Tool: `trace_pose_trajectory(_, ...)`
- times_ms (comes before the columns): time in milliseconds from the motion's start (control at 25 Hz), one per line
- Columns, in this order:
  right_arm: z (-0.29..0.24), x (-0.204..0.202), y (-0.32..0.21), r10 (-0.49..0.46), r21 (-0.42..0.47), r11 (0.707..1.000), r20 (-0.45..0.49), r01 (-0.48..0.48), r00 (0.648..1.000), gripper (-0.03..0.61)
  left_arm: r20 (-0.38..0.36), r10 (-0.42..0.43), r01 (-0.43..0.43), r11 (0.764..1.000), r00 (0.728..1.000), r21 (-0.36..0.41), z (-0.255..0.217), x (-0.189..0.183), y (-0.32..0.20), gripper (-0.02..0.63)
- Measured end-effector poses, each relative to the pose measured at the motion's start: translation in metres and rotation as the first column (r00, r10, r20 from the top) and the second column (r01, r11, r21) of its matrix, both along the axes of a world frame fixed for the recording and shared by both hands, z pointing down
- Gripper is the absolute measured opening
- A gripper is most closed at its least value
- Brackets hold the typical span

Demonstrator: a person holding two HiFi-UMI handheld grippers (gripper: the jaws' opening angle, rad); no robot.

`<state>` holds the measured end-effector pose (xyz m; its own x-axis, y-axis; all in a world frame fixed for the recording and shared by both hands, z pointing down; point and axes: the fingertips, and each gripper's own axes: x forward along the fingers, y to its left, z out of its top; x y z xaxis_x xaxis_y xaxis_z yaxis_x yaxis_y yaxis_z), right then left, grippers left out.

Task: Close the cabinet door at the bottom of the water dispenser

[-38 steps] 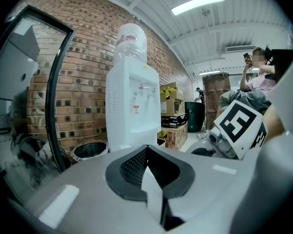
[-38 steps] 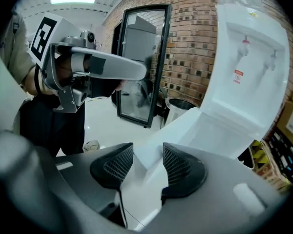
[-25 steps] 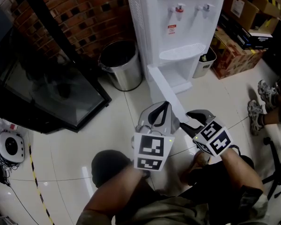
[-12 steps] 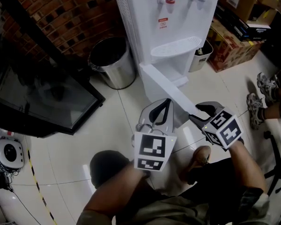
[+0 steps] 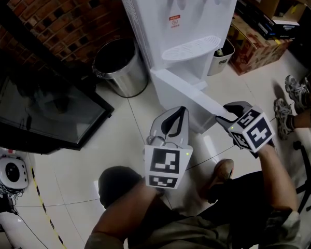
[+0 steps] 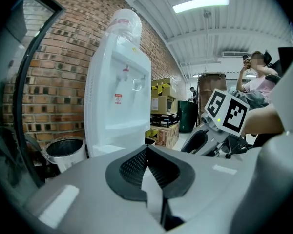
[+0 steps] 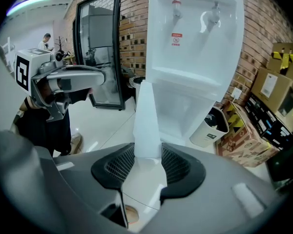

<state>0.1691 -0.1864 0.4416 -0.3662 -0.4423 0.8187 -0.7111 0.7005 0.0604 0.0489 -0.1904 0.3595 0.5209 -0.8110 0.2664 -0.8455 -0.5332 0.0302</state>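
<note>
The fingers (image 7: 179, 165) of the right gripper (image 7: 147, 150) pinch the free edge of the cabinet door (image 7: 146, 113). The door stands swung wide from the base of the water dispenser (image 5: 197, 14), and this hold appears suited to pushing it shut. The left gripper (image 5: 176, 119) hangs beside it, fingertips together and empty, evidently not needed.

- I see the cabinet door (image 5: 186, 95) swung out in front of the water dispenser (image 5: 189, 9).
- A trash bin (image 5: 116, 66) to its left, cardboard boxes (image 5: 256, 45) to its right.
</note>
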Motion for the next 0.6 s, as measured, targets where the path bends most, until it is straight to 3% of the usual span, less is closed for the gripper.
trace_pose_trajectory(240,0.003,0.021,-0.026,0.057,0.015,0.998,-0.031,-0.057,0.998,0.186,0.023,0.006,-0.006,1.000,1.000,-0.012,0.007,-0.001,-0.004,0.002)
trace_pose_trajectory(600,0.005,0.047,-0.056,0.181,0.033,0.983,-0.003,-0.181,0.983,0.196,0.031,-0.016,0.016,1.000,0.999,-0.015,0.012,-0.008,-0.010,0.002)
